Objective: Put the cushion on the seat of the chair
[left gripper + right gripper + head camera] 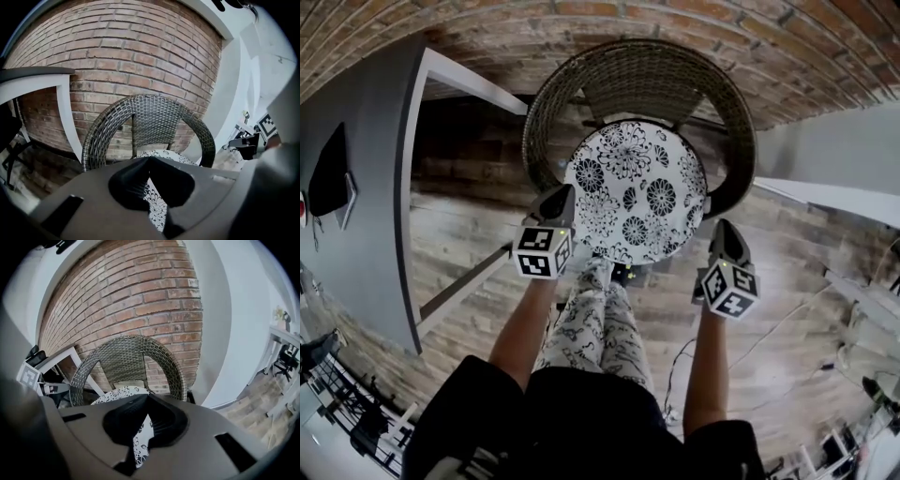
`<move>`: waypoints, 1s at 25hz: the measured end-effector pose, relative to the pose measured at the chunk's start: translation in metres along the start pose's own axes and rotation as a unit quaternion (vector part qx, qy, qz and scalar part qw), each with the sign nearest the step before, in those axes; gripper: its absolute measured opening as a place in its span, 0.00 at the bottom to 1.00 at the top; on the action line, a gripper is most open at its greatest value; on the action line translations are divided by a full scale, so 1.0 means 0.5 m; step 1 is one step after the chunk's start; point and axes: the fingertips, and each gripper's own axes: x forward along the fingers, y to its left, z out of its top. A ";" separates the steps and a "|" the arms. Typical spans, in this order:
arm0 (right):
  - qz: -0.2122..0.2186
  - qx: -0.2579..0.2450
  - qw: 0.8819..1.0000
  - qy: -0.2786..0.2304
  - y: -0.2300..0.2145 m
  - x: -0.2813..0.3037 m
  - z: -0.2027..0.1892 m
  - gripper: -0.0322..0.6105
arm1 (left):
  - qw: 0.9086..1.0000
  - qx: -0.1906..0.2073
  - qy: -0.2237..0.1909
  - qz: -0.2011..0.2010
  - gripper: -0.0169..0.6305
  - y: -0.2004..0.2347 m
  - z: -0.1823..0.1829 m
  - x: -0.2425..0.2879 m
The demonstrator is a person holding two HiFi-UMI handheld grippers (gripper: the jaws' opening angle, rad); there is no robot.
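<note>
A round cushion point(633, 192) with a black-and-white flower print lies over the seat of a dark wicker chair point(647, 80) that stands against a brick wall. Whether it rests fully on the seat I cannot tell. My left gripper point(562, 195) is at the cushion's near left edge, and my right gripper point(722, 227) is at its near right edge. In the left gripper view the jaws point(149, 161) meet at the tip with printed cushion point(157, 206) fabric between them. The right gripper view shows the same: jaws point(146, 399) closed on the cushion point(139, 439), the chair point(131, 357) behind.
A grey table point(366, 206) with white legs stands close on the left of the chair. A white ledge point(834, 192) runs along the right. The person's patterned trouser legs point(600, 323) are just in front of the chair. Cables lie on the wooden floor point(787, 337).
</note>
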 end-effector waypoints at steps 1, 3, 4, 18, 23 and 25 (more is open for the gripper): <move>0.000 0.002 1.000 -0.006 0.005 -0.013 0.006 0.05 | 1.000 0.004 -0.002 -0.004 0.03 -0.007 0.008 -0.012; 0.003 0.003 1.000 -0.019 0.017 -0.040 0.019 0.05 | 1.000 0.016 -0.007 -0.012 0.03 -0.022 0.024 -0.036; 0.005 0.004 1.000 -0.025 0.023 -0.054 0.025 0.05 | 1.000 0.023 -0.009 -0.016 0.03 -0.030 0.032 -0.047; 0.046 0.001 0.996 -0.076 0.109 -0.236 0.113 0.05 | 0.997 0.037 -0.052 -0.049 0.03 -0.114 0.155 -0.220; 0.047 -0.039 0.993 -0.098 0.147 -0.298 0.144 0.05 | 0.994 0.086 -0.049 -0.052 0.03 -0.133 0.184 -0.285; 0.052 -0.049 0.991 -0.109 0.163 -0.323 0.162 0.05 | 0.992 0.100 -0.055 -0.057 0.03 -0.145 0.202 -0.312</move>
